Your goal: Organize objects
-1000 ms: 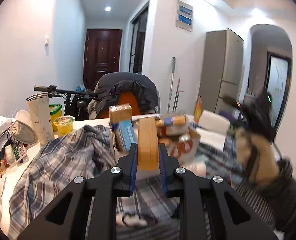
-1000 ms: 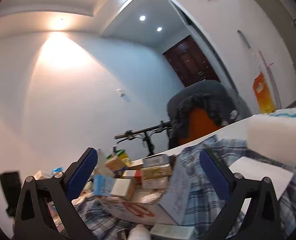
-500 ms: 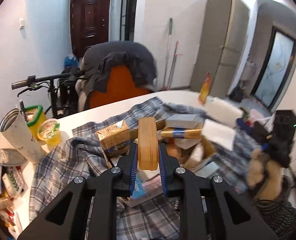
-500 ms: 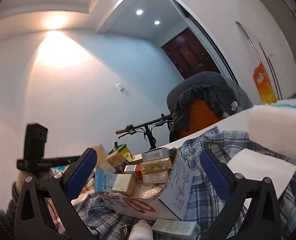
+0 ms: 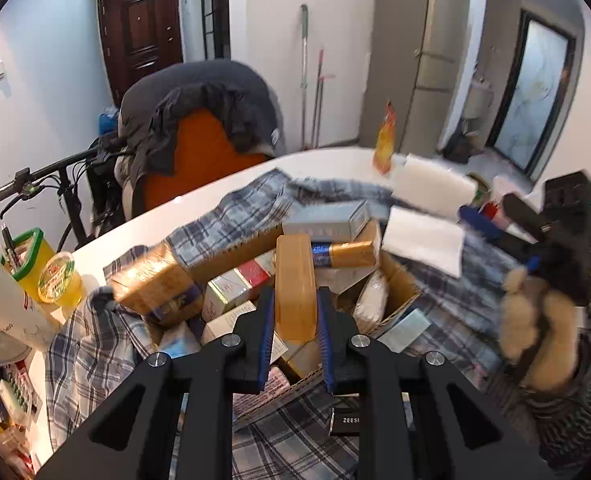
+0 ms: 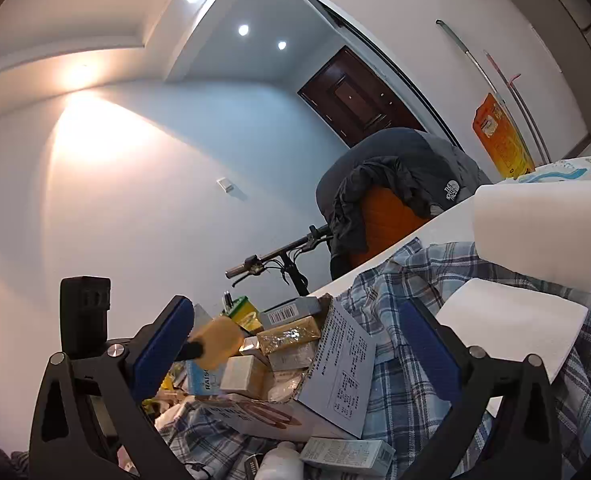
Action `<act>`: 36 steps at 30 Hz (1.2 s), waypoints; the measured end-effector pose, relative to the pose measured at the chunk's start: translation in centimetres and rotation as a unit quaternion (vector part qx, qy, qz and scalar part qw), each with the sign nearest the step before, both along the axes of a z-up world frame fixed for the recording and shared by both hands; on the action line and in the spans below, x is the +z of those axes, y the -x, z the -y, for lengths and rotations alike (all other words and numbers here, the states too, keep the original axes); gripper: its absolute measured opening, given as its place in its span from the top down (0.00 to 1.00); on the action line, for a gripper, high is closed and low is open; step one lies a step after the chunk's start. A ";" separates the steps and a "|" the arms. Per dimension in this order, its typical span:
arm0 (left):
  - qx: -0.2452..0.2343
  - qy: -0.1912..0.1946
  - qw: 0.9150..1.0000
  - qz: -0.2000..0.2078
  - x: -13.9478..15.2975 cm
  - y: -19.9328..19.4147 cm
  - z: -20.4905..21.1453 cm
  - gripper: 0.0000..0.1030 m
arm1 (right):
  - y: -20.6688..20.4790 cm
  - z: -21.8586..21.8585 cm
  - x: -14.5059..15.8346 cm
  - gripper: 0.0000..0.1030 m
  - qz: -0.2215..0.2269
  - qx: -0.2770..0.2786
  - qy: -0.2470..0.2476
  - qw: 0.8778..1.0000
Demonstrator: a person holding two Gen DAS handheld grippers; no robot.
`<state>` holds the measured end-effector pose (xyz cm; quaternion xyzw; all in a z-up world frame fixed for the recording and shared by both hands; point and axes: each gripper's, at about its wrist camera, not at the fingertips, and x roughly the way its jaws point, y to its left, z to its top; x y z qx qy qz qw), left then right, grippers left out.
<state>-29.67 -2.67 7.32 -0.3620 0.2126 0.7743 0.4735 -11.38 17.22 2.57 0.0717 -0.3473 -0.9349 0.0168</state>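
The left gripper (image 5: 295, 320) is clamped on a flat, rounded amber-yellow bar (image 5: 294, 286), gripped by its two long faces and standing on edge between the blue pads. The bar hangs over an open brown cardboard box (image 5: 401, 280), which sits on a crumpled blue-and-white plaid cloth (image 5: 251, 210) spread across a white table (image 5: 199, 204).

The box is already crowded: a gold foil-wrapped carton (image 5: 155, 284) leans on its rim at nine o'clock, a pale blue-grey long box (image 5: 327, 221) lies across the far side at twelve o'clock, and smaller red, white and gold packets fill the middle. Judged from this, most of the gathering is done and the bar is the item now being added.

Still outside the box: a small white-and-teal carton (image 6: 347, 454) and a black labelled pack (image 5: 345, 420) on the cloth at six o'clock, and a folded white paper towel (image 5: 423, 238) at two o'clock.

The right gripper (image 6: 295, 354) stands wide apart and holds nothing, aimed at the box from its side.
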 end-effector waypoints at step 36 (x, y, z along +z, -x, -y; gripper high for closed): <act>0.119 -0.175 0.974 -0.083 1.8 -8.1 13.4 0.00 | 1.9 1.4 -0.8 0.00 0.039 0.033 -0.028 0.998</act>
